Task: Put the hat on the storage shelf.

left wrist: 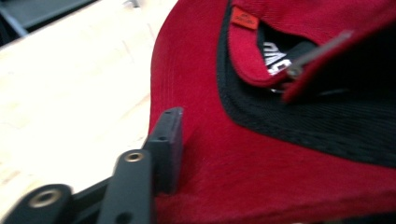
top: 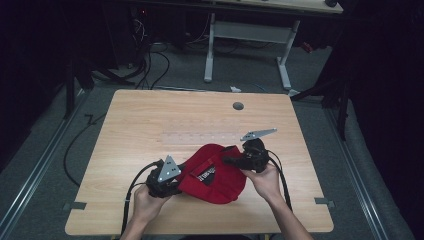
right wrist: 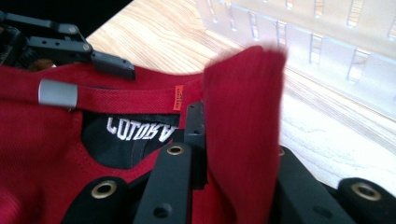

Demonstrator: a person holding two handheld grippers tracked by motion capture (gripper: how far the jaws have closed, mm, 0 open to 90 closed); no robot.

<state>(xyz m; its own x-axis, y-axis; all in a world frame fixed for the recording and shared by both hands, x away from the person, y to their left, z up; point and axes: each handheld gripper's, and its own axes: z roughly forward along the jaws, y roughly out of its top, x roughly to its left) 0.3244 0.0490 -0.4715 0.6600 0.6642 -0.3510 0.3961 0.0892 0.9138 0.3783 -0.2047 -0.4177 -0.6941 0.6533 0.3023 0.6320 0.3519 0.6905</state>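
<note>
A red cap [top: 212, 175] lies upside down near the front of the wooden table [top: 150, 115], its black lining and white lettering showing. My left gripper [top: 180, 181] is at the cap's left edge. In the left gripper view one pad [left wrist: 169, 140] stands against the red brim [left wrist: 261, 163], the other jaw is hidden under it, and the jaws stand apart around the brim. My right gripper [top: 228, 161] is at the cap's right side, shut on an upright fold of the red fabric [right wrist: 243, 116]. The red strap and its metal buckle [right wrist: 57, 93] lie by the left gripper's pad [right wrist: 112, 65].
A clear plastic rack [right wrist: 327, 46] lies flat on the table just beyond the cap. A grey round plug [top: 238, 106] sits near the far edge. Beyond the table stand a white desk frame [top: 250, 35] and floor cables [top: 155, 65].
</note>
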